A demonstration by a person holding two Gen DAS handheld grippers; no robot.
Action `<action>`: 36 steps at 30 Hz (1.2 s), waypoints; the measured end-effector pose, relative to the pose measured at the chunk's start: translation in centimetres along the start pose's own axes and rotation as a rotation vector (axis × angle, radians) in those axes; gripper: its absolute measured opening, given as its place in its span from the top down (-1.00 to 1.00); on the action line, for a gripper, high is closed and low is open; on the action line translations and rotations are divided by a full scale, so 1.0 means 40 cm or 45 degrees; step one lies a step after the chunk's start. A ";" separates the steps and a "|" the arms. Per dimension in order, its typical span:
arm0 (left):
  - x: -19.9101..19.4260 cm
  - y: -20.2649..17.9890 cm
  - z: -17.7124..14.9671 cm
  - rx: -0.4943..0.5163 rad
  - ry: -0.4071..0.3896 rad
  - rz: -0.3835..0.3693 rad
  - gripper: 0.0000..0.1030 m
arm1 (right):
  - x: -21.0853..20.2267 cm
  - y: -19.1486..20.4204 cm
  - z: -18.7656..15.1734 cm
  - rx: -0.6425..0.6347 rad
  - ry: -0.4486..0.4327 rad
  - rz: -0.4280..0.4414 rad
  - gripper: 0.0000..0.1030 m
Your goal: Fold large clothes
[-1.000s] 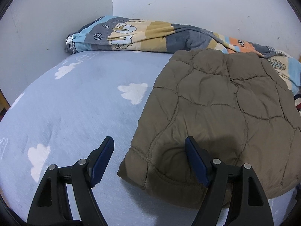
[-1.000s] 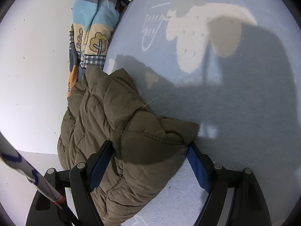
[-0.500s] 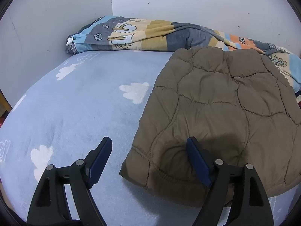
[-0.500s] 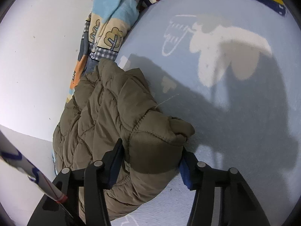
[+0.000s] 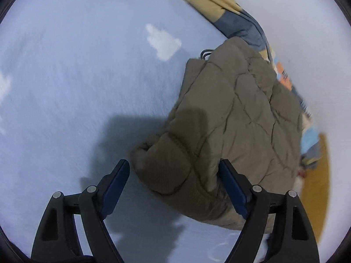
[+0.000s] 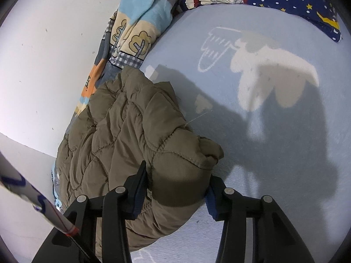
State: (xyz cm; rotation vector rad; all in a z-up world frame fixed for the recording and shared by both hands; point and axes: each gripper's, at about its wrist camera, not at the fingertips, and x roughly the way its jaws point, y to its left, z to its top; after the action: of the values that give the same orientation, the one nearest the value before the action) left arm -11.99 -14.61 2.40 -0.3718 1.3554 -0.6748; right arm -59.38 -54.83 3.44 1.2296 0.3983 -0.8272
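A folded olive-brown quilted jacket [image 5: 237,118] lies on a light blue bedsheet [image 5: 87,87] with white cloud prints. My left gripper [image 5: 175,177] is open, its jaws standing on either side of the jacket's near left corner, which is bunched between them. In the right wrist view the same jacket [image 6: 131,135] fills the lower left. My right gripper [image 6: 175,186] is shut on the jacket's near right corner, the thick padded fabric squeezed between its blue pads.
A colourful patchwork blanket [image 6: 133,32] lies along the white wall behind the jacket; it also shows in the left wrist view [image 5: 237,19]. A dark blue star-print pillow [image 6: 296,2] sits at the far right. A striped cord [image 6: 33,208] crosses the lower left.
My right gripper has closed onto the jacket's corner. My left gripper has swung and tilted over the jacket's left corner, which is now bunched up between its open jaws.
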 end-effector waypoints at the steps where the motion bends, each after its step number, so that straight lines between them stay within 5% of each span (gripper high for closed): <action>1: 0.010 0.006 -0.001 -0.024 0.011 -0.039 -0.61 | -0.001 -0.001 0.000 0.003 0.001 0.002 0.03; 8: 0.059 0.017 -0.012 -0.067 -0.020 -0.151 -0.71 | 0.002 0.001 0.000 -0.006 0.000 0.003 0.03; 11: 0.051 -0.030 -0.019 0.072 -0.097 -0.057 -0.53 | 0.004 0.004 -0.001 -0.022 0.002 -0.001 0.04; 16: 0.025 -0.130 -0.044 0.388 -0.246 0.144 0.04 | -0.004 0.047 -0.009 -0.178 -0.016 -0.077 0.23; 20: 0.011 -0.199 -0.085 0.597 -0.353 0.301 0.14 | -0.022 0.127 -0.037 -0.449 -0.087 -0.219 0.34; 36: -0.125 -0.246 -0.107 0.686 -0.496 0.283 0.25 | -0.163 0.251 -0.099 -0.849 -0.289 -0.286 0.47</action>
State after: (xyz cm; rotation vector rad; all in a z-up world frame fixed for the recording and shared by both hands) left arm -18.73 -18.31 11.38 0.0809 0.7893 -0.7080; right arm -55.61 -47.89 13.27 0.4728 0.5750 -0.9135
